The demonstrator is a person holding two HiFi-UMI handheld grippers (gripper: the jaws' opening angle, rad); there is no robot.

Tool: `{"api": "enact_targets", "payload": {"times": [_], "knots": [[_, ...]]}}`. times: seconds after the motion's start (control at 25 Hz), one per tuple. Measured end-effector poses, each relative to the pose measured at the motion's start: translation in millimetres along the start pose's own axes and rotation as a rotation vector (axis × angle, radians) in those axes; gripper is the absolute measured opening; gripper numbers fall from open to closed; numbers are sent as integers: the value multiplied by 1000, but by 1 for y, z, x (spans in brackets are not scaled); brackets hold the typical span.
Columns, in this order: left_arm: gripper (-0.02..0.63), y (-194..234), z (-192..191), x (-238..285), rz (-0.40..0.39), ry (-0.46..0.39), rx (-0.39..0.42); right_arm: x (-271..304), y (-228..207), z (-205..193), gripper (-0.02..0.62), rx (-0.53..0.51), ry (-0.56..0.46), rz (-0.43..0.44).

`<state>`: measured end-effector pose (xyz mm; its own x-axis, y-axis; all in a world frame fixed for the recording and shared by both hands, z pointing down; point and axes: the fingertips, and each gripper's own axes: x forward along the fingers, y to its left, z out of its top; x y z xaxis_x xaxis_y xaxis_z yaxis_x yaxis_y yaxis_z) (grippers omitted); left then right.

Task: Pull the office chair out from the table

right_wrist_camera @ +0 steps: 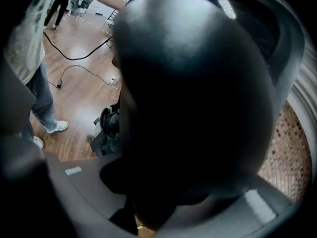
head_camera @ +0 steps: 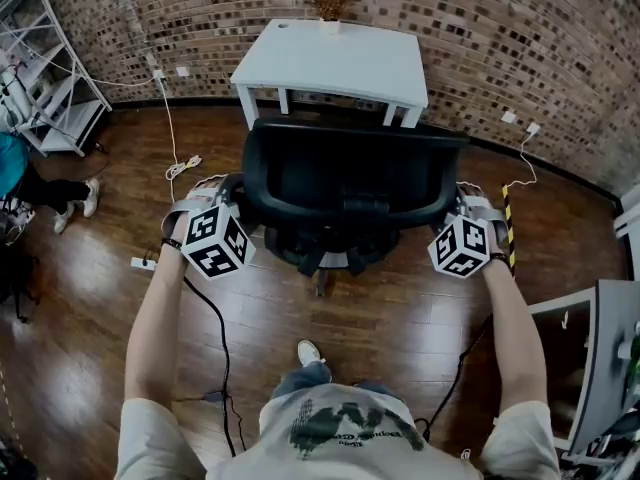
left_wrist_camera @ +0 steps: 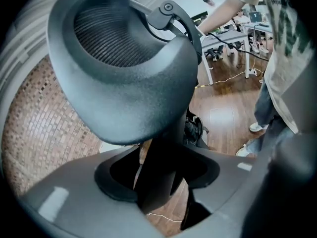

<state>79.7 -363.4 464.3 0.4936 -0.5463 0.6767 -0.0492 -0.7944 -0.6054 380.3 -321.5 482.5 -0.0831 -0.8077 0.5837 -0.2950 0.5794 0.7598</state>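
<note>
The black office chair (head_camera: 345, 183) stands on the wood floor just in front of the white table (head_camera: 330, 63), its backrest towards me. My left gripper (head_camera: 234, 192) is at the backrest's left edge and my right gripper (head_camera: 457, 196) at its right edge. In the left gripper view a black part of the chair (left_wrist_camera: 124, 83) runs down between the grey jaws, and the left gripper (left_wrist_camera: 158, 182) is shut on it. In the right gripper view the chair's dark rounded edge (right_wrist_camera: 198, 93) fills the frame, with the right gripper (right_wrist_camera: 163, 192) shut on it.
A brick wall runs behind the table, which bears a small dried plant (head_camera: 328, 6). A white metal shelf (head_camera: 55, 88) and a person's legs (head_camera: 60, 193) are at the left. Cables (head_camera: 212, 338) cross the floor. A grey desk (head_camera: 600, 358) stands at the right.
</note>
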Motion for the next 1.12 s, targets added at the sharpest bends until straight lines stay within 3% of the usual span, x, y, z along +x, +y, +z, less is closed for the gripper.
{"api": "enact_targets", "payload": {"times": [0.76, 1.12], "knots": [[261, -159, 75, -93, 106, 92, -129, -108, 72, -42, 183, -117, -152, 54], [252, -198, 102, -112, 129, 131, -176, -121, 76, -56, 184, -171, -222, 90]]}}
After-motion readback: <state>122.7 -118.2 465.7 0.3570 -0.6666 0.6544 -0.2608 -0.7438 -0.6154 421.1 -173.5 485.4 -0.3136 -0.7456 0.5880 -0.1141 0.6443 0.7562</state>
